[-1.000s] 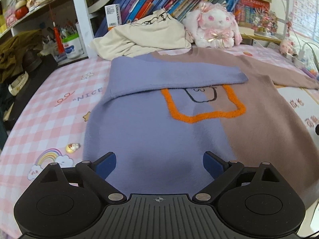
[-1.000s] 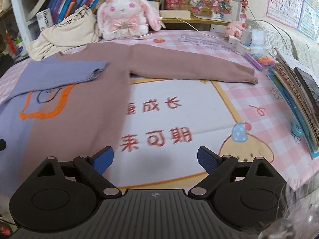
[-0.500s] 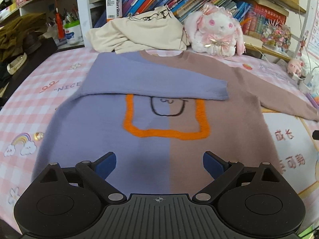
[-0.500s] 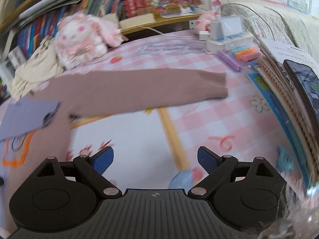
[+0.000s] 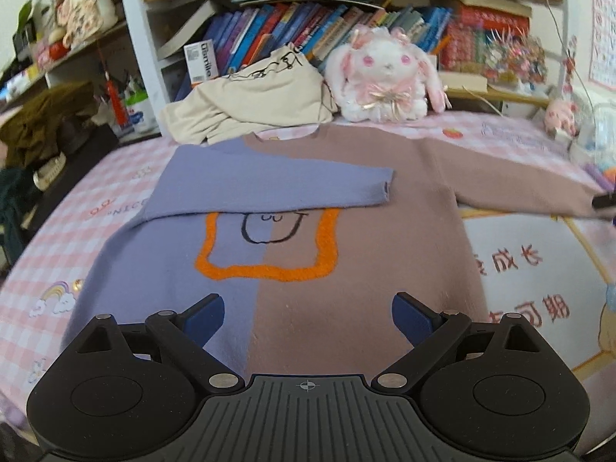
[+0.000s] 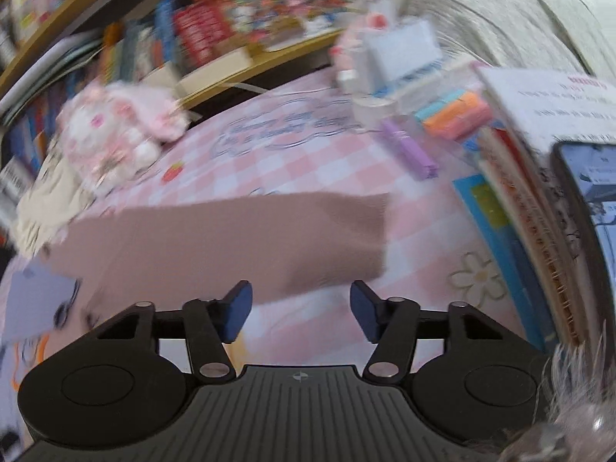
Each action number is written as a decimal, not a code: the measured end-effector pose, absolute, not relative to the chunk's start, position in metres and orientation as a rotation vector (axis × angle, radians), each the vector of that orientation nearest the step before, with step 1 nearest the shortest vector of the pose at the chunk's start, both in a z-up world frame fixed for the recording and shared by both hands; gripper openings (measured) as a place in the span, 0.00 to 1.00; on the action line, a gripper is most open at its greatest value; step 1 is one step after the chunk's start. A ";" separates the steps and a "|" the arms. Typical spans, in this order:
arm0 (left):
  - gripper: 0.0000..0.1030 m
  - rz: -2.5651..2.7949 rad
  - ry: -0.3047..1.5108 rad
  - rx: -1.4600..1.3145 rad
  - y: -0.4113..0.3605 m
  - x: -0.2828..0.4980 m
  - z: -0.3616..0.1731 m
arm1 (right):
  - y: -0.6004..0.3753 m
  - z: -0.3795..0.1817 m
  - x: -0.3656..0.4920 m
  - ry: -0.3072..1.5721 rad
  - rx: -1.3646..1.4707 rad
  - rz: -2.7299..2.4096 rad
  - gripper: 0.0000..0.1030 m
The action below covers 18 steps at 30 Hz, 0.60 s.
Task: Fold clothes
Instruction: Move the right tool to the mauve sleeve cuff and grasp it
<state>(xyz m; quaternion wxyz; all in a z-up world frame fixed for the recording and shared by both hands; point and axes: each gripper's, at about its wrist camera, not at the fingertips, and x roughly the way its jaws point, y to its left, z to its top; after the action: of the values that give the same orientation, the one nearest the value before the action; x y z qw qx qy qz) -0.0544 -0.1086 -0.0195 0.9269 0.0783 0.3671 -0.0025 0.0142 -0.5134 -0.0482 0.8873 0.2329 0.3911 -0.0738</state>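
A sweater, lavender on its left half and brown on its right, lies flat on the pink checked cover, with an orange outline on the chest. Its lavender sleeve is folded across the chest. The brown sleeve stretches out sideways and ends in a cuff. My left gripper hovers open over the hem, holding nothing. My right gripper sits just short of the brown sleeve near the cuff. Its jaws are closing, with no cloth between the pads. The right wrist view is blurred.
A cream garment and a plush rabbit lie behind the collar, below the bookshelf. Beside the cuff are stacked books with a phone on top, a purple item and coloured boxes. Dark clothes are piled far left.
The left gripper slid right along the hem, from the lavender side to the middle seam. The right gripper swept right toward the brown cuff, rolled, and its jaws narrowed.
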 end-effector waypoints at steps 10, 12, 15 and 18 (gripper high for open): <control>0.93 0.043 0.764 0.152 -0.113 -0.056 -0.017 | -0.547 -0.061 0.023 0.762 0.625 -0.181 0.37; 0.93 0.033 0.760 0.165 -0.116 -0.056 -0.016 | -0.549 -0.062 0.025 0.755 0.642 -0.200 0.28; 0.93 0.015 0.753 0.200 -0.124 -0.057 -0.016 | -0.550 -0.064 0.027 0.751 0.643 -0.226 0.17; 0.93 0.006 0.752 0.231 -0.129 -0.056 -0.017 | -0.551 -0.064 0.027 0.755 0.633 -0.225 0.12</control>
<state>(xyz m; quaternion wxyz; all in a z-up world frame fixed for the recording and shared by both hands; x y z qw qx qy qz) -0.0561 -0.1295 -0.0170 0.9236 0.1127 0.3665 0.0027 0.0268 -0.5507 -0.0636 0.8752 0.3030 0.3614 -0.1078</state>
